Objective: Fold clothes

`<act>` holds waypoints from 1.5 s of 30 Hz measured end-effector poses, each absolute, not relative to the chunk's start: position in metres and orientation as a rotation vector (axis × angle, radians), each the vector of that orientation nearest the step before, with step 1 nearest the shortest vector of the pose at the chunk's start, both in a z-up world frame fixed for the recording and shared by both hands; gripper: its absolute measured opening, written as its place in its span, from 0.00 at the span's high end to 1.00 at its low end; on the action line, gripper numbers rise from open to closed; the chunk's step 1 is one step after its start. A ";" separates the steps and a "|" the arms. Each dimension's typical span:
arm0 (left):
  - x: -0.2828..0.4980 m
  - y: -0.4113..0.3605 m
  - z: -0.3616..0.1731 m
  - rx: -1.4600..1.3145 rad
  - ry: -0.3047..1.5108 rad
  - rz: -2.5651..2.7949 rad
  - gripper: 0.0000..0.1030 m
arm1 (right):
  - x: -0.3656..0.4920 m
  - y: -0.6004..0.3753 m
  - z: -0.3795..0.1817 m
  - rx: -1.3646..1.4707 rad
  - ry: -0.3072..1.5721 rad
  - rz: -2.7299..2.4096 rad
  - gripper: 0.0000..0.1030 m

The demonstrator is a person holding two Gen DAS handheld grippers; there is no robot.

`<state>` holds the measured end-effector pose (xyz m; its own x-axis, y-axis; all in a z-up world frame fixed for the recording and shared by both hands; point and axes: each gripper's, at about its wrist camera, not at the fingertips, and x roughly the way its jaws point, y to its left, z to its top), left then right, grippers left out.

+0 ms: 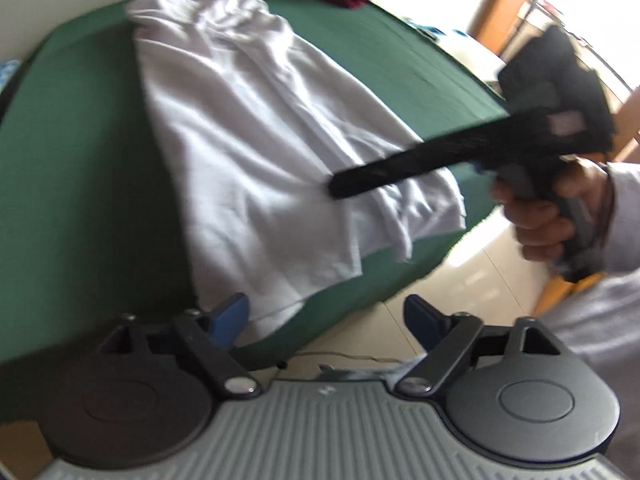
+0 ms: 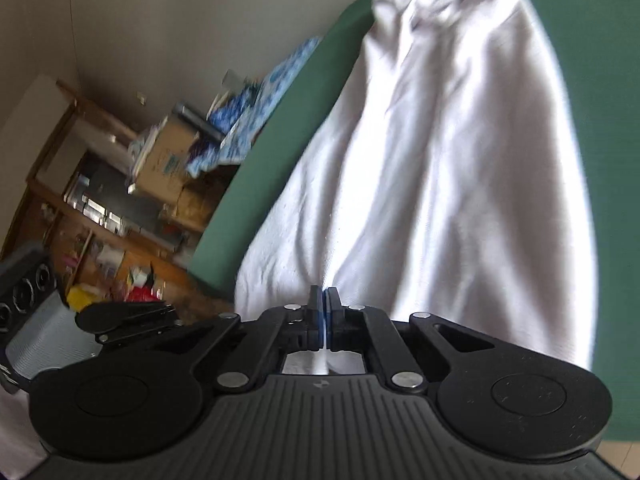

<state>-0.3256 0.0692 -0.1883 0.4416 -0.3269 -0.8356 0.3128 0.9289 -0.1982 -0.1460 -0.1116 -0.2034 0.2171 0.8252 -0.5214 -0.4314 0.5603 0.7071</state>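
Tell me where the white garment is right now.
The white garment lies spread on the green bed cover, its near edge by the open left gripper; the right gripper is pinched on it.

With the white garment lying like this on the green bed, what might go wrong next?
1. The white garment hangs over the edge of the green bed, so a pull may drag it to the floor.
2. The right gripper is shut on only a thin pinch of cloth, which may slip.
3. The left gripper is open, holding nothing.
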 end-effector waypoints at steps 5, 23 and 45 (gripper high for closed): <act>-0.322 0.060 -0.190 0.045 1.019 -0.331 0.22 | -0.157 -0.106 -0.211 0.446 1.062 0.948 0.73; -0.351 0.056 -0.223 0.139 1.081 -0.269 0.25 | -0.182 -0.163 -0.194 0.300 0.960 0.779 0.86; -0.321 0.051 -0.222 0.024 1.033 -0.280 0.43 | -0.190 -0.213 -0.203 0.356 0.989 0.724 0.69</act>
